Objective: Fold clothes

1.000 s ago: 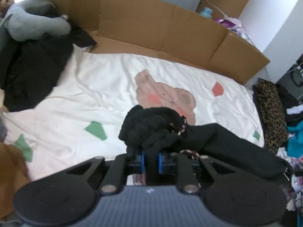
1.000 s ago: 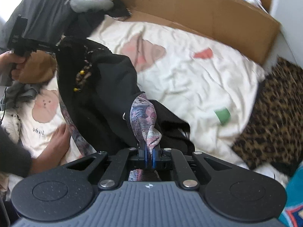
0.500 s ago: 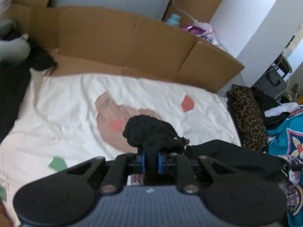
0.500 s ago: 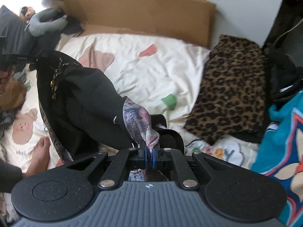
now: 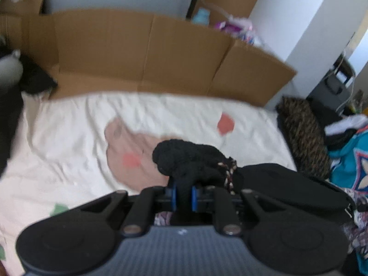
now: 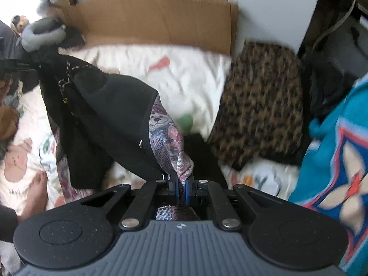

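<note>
I hold a black garment [image 6: 110,105] with a patterned bear-print lining [image 6: 165,142] stretched in the air between both grippers, above the cream bedsheet [image 5: 73,124]. My left gripper [image 5: 184,194] is shut on a bunched black fuzzy part [image 5: 186,158] of it, with a braided cord [image 5: 228,174] beside. My right gripper [image 6: 181,191] is shut on the patterned lining edge. In the right wrist view the left gripper [image 6: 16,65] shows at the far left, holding the garment's other end.
A cardboard wall [image 5: 142,55] lines the far side of the bed. A leopard-print cloth [image 6: 262,101] and a teal patterned cloth [image 6: 340,151] lie to the right. A grey pillow [image 6: 43,34] and dark clothes lie at the far left. A bare foot [image 6: 39,186] rests on the sheet.
Both grippers have swung to the right with the garment still stretched between them. The leopard and teal cloths have come further into view. Both grips are unchanged.
</note>
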Demonstrator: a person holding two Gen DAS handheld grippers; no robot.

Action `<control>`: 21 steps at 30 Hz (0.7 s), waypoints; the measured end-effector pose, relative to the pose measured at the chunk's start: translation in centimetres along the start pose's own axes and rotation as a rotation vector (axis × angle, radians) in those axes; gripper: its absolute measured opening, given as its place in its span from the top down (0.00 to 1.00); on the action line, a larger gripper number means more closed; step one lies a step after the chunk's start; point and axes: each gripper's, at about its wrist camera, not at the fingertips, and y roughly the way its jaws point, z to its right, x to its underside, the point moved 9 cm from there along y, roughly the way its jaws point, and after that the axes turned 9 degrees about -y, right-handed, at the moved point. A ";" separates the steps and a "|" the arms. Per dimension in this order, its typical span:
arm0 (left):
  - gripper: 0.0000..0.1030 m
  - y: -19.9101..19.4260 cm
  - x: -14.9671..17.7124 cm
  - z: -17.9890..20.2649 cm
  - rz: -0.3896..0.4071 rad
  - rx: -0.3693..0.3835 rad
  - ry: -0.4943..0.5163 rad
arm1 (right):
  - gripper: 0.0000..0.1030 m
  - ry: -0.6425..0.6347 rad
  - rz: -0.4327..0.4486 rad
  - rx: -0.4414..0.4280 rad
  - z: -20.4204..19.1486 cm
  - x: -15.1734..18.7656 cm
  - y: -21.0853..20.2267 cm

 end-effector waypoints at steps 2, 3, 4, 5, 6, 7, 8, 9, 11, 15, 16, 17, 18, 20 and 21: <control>0.87 0.9 1.8 -0.7 -0.016 -0.003 -0.011 | 0.97 0.012 -0.029 -0.010 -0.3 1.8 1.6; 0.87 1.2 2.8 -1.2 -0.027 -0.011 -0.013 | 0.97 0.020 -0.043 -0.016 -0.5 2.9 2.4; 0.87 1.6 3.8 -1.6 -0.038 -0.019 -0.016 | 0.97 0.030 -0.057 -0.022 -0.7 3.9 3.1; 0.87 1.8 4.7 -2.0 -0.050 -0.023 -0.024 | 0.97 0.040 -0.070 -0.028 -0.8 5.0 3.8; 0.87 1.9 5.6 -2.5 -0.064 -0.026 -0.035 | 0.97 0.049 -0.084 -0.034 -1.0 6.0 4.4; 0.87 2.1 6.4 -3.0 -0.078 -0.029 -0.046 | 0.97 0.057 -0.097 -0.042 -1.3 6.8 4.9; 0.87 2.0 7.1 -3.3 -0.090 -0.031 -0.053 | 0.96 0.069 -0.110 -0.052 -1.5 7.6 5.2; 0.87 1.8 7.8 -3.5 -0.101 -0.031 -0.053 | 0.95 0.076 -0.121 -0.062 -1.7 8.3 5.5; 0.87 1.2 8.7 -3.7 -0.110 -0.038 -0.025 | 0.93 0.063 -0.129 -0.075 -2.0 9.0 5.4; 0.87 0.2 10.1 -4.3 -0.109 -0.061 -0.004 | 0.85 0.042 -0.098 -0.062 -1.4 7.5 3.8; 0.87 -0.1 10.3 -4.7 -0.104 -0.069 -0.008 | 0.84 0.042 -0.082 -0.059 -1.1 6.7 3.3; 0.87 -0.2 10.4 -5.0 -0.098 -0.075 -0.018 | 0.84 0.036 -0.065 -0.056 -0.9 5.9 3.0; 0.87 -0.4 10.6 -5.4 -0.092 -0.082 -0.028 | 0.84 0.027 -0.046 -0.052 -0.7 4.9 2.8; 0.88 -0.8 10.8 -6.2 -0.079 -0.096 -0.051 | 0.84 0.005 -0.016 -0.059 -0.7 2.6 2.8; 0.88 -1.0 10.8 -6.7 -0.074 -0.102 -0.060 | 0.84 -0.007 -0.006 -0.072 -0.9 1.5 3.0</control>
